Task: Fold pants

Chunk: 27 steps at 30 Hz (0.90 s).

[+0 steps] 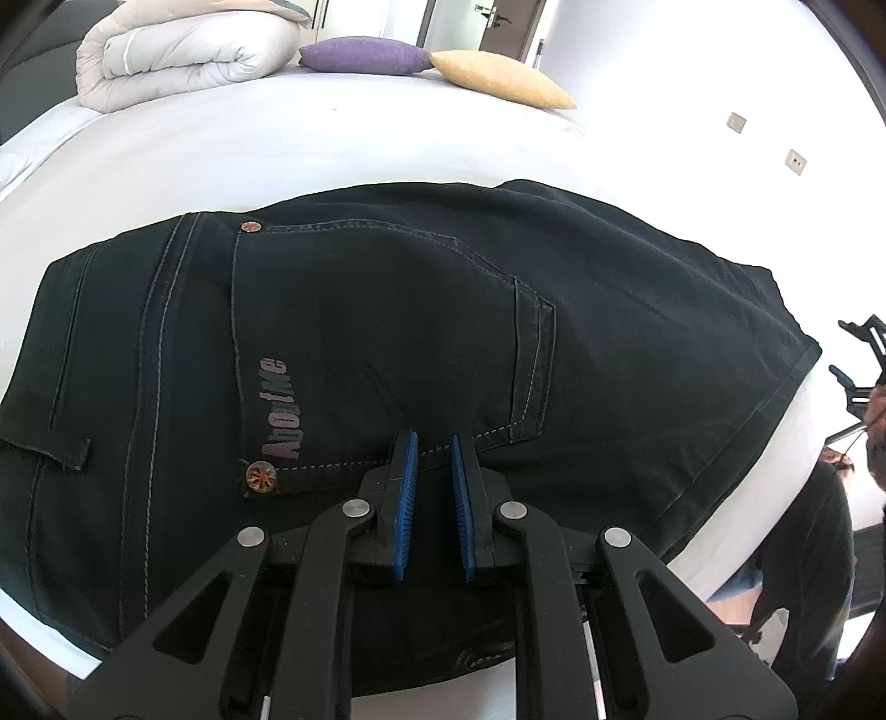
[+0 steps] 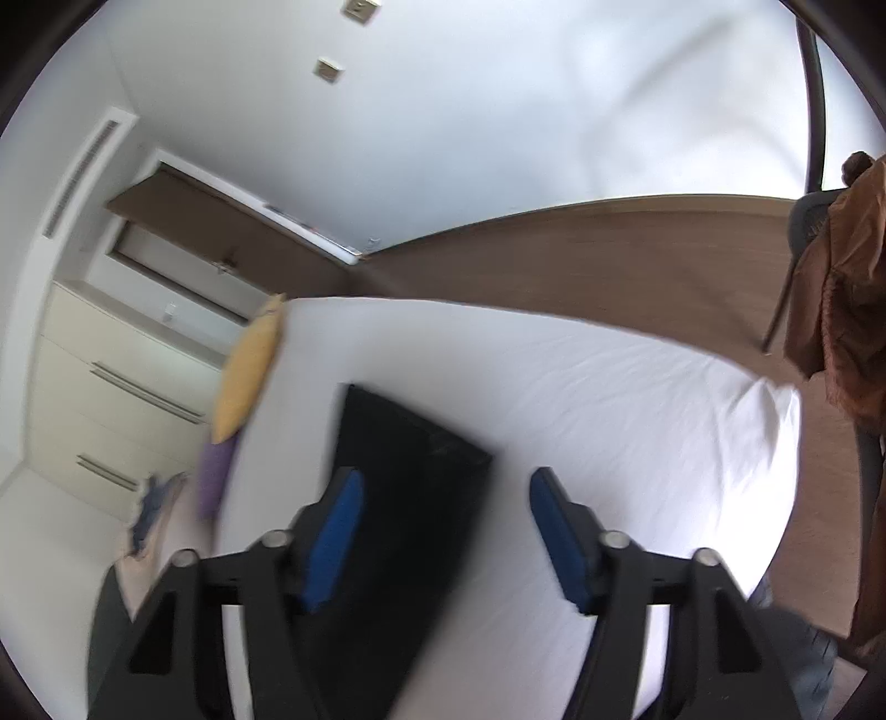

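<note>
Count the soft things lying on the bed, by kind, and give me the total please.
Pants: 1, black, folded
Cushions: 2, purple and yellow
Duvet: 1, rolled, pale
Total: 4

A rolled white blanket [image 1: 183, 50], a purple pillow [image 1: 362, 54] and a yellow pillow [image 1: 498, 77] are seen far back on the white bed [image 1: 332, 144]. A brown cloth [image 2: 847, 299] is hung at the right.
</note>
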### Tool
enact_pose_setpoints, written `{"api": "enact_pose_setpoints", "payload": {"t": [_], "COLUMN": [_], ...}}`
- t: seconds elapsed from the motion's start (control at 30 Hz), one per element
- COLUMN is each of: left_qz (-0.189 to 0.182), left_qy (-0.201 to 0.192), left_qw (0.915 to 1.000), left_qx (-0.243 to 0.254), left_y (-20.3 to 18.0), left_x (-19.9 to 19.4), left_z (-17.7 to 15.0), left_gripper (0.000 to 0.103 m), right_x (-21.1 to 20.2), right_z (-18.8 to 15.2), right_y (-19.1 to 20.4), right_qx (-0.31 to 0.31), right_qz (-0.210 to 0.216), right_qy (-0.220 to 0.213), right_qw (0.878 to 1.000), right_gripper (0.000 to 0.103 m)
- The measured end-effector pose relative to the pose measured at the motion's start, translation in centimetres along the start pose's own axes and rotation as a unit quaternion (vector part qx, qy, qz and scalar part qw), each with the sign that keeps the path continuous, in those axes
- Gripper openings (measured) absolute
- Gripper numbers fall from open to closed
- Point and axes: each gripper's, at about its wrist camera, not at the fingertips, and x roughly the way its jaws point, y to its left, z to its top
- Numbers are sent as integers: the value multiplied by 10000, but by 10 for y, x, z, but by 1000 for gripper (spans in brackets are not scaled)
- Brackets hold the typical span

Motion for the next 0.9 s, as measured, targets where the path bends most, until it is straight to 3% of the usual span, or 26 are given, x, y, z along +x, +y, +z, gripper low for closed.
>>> {"api": "enact_pose_setpoints", "payload": {"t": [0.07,0.1,0.13,0.23,0.3,0.43,0.57,0.6,0.63,0.9], "left_qz": [-1,6,13,24,-13,-35,-26,-47,-58,114], "left_qy": [-28,-49,-60,-20,-37,-53,-11,-8,-9,83], "left_qw": [10000,10000,10000,10000,10000,10000,9999,10000,10000,9999], "left_qx": [-30,-35,-28,34,53,-9,102,86,78,40], "left_y": [1,1,1,0,0,0,-1,-1,1,-10], "left_x": [0,-1,-1,-4,-7,-8,-10,-11,-13,-25], "left_z": [0,-1,-2,-4,-7,-9,-11,-12,-13,0], "left_gripper": [13,13,13,13,13,13,13,13,13,13], "right_x": [4,9,16,28,49,96,126,129,129,115], "right_z": [-23,-37,-51,-83,-107,-178,-217,-222,-224,-223], "right_y": [29,46,64,110,130,153,141,137,133,110], "right_qx": [-401,-618,-912,-1360,-1466,-2004,-2149,-2201,-2325,-2450], "right_qz": [438,705,855,1204,1425,1147,715,588,475,567], "right_qy": [491,820,1154,1554,2224,3424,3944,3957,3927,3843], "right_qw": [9970,9922,9854,9710,9533,9108,8906,8897,8885,8883], "right_gripper": [66,61,49,44,44,37,28,8,0,0]}}
